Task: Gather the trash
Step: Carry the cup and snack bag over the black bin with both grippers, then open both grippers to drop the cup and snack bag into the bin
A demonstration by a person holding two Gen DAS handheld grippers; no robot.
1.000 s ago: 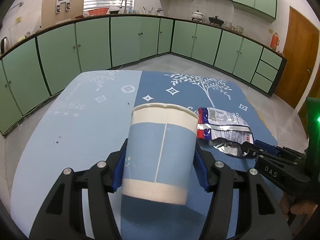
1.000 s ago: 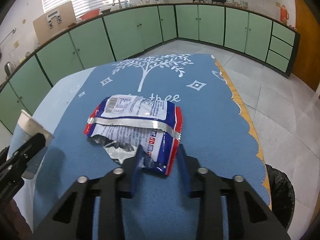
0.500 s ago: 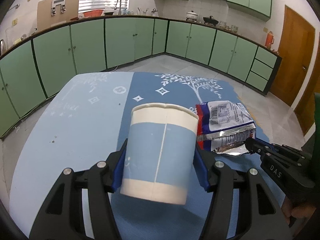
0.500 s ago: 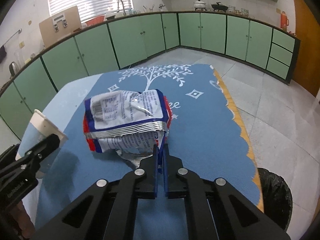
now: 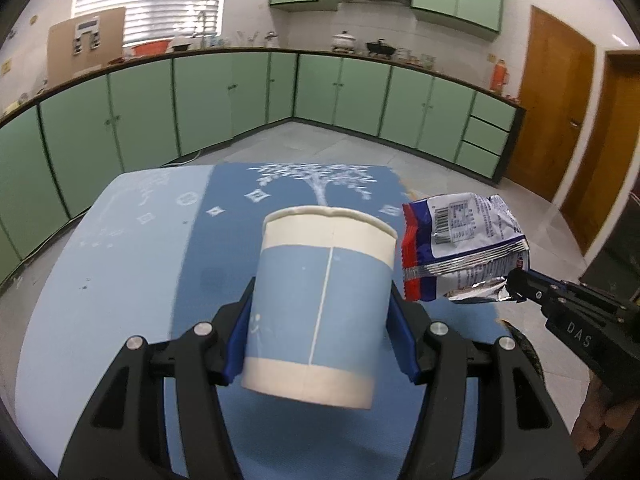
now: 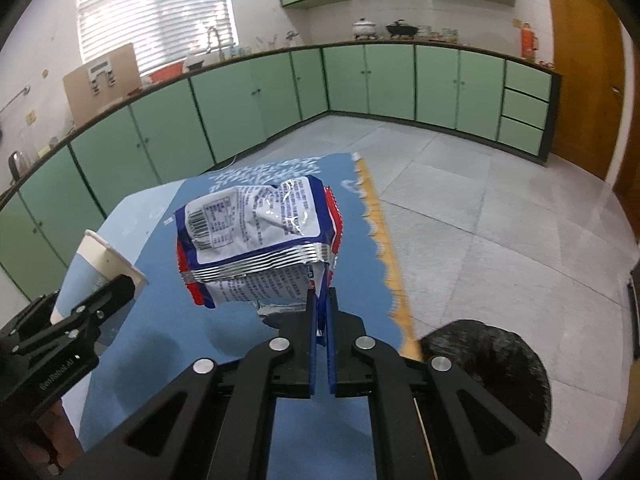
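Holding both pieces of trash clear of the table, the person has the left gripper (image 5: 320, 336) closed around the sides of a blue-and-white paper cup (image 5: 320, 304), its blue pads pressing the wall at 9 and 3 o'clock. The right gripper (image 6: 320, 324) has its fingers nearly together, pinching the torn lower edge of a crumpled red, white and blue foil snack wrapper (image 6: 260, 240), which hangs above the blue tree-patterned tablecloth (image 6: 192, 336). A round black-lined bin (image 6: 492, 364) sits on the floor at about 4 o'clock in the right wrist view, past the table's edge. The pinch on the wrapper looks thin, so a quick swing could let the slick foil slide free short of the bin. The cup's soft wall might buckle under more squeeze and tip out.
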